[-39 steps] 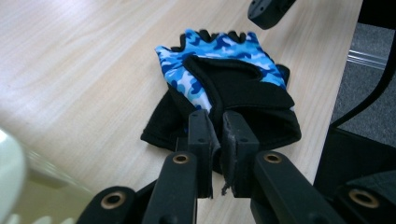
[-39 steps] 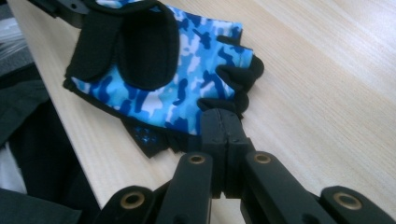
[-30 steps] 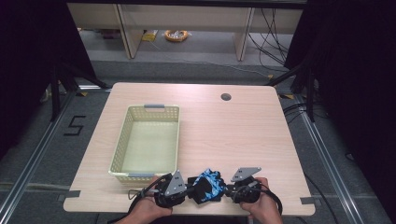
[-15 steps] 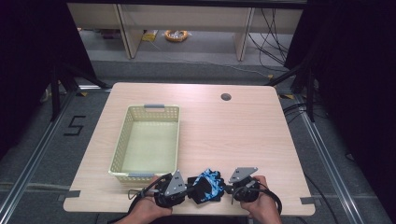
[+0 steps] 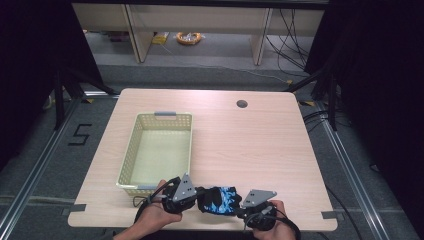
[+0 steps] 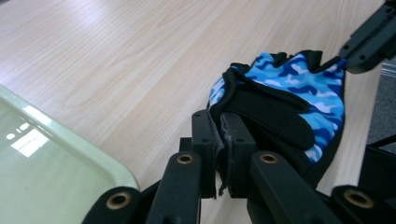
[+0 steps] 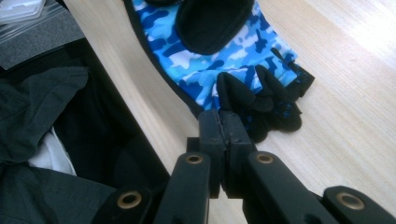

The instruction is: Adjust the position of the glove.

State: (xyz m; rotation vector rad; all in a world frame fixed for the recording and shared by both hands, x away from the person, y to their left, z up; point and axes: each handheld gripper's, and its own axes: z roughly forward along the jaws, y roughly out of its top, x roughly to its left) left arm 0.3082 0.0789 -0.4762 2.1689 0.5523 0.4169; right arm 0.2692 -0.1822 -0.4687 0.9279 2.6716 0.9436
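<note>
The blue camouflage glove (image 5: 218,199) is lying at the bench's (image 5: 250,145) near edge, both grippers pinching it: left gripper (image 6: 219,154) clenching the cuff, right gripper (image 7: 225,140) the fingertip end. Keeping it taut should help swing it into the pale basket (image 5: 131,150). Cables are trailing over the grey floor (image 5: 220,55) beyond.

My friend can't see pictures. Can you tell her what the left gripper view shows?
The left gripper's two black jaws are shut on the black edge of a blue camouflage fingerless fabric glove, which lies on a light wooden table. The other black gripper meets the glove's far end, and a pale green plastic basket's rim is nearby.
</note>
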